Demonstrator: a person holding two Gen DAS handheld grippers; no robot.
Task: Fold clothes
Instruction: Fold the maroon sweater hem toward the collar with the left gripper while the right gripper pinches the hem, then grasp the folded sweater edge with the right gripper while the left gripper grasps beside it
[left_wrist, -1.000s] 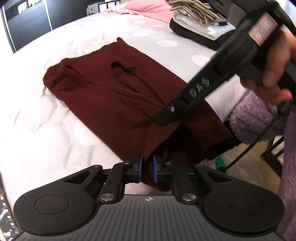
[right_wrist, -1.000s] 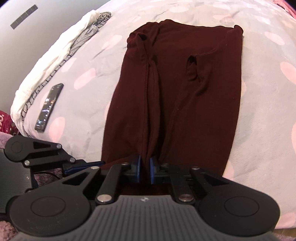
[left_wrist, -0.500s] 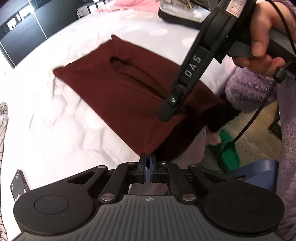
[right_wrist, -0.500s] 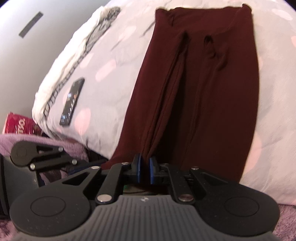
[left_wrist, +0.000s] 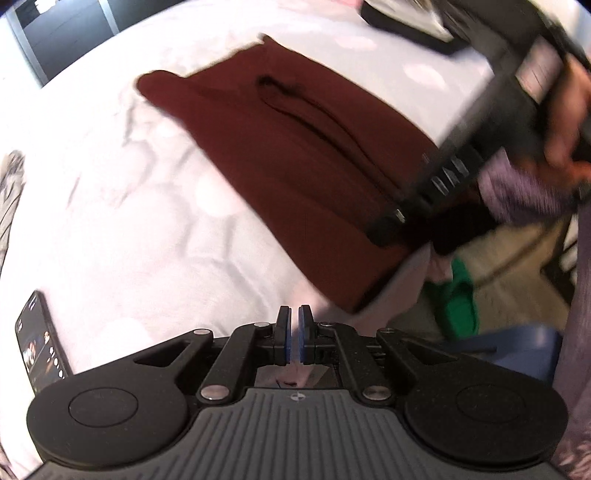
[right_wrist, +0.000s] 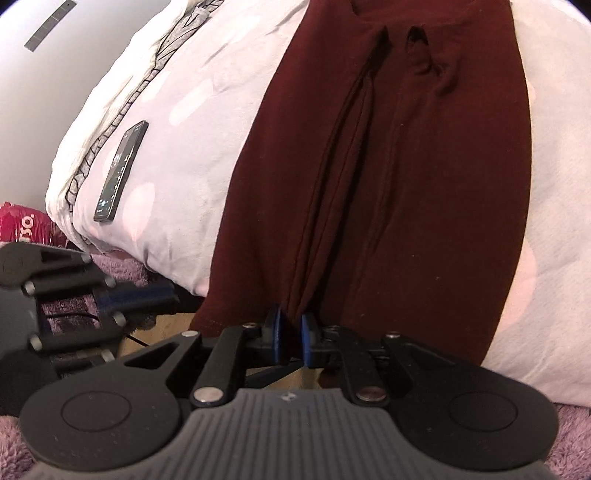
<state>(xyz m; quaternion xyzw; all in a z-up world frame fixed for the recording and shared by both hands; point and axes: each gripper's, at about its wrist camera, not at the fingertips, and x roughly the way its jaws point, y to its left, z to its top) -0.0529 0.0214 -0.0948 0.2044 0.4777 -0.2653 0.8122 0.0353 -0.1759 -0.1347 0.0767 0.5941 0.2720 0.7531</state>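
White spotted bed cover, maroon garment laid flat lengthwise on it, near hem hanging off the bed edge. Phone lies left of the garment, apart. Right gripper pinches a hem fold, jaws just eased wider. Left gripper closed, empty, beside the hem corner.

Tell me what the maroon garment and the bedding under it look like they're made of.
The maroon garment looks like a soft matte knit, probably cotton jersey: it drapes limply over the bed edge, folds in soft ridges and shows no sheen. The bed cover looks like a plush, quilted fabric, pale with faint pink dots; puffy creases suggest padding, though the fibre is unclear.
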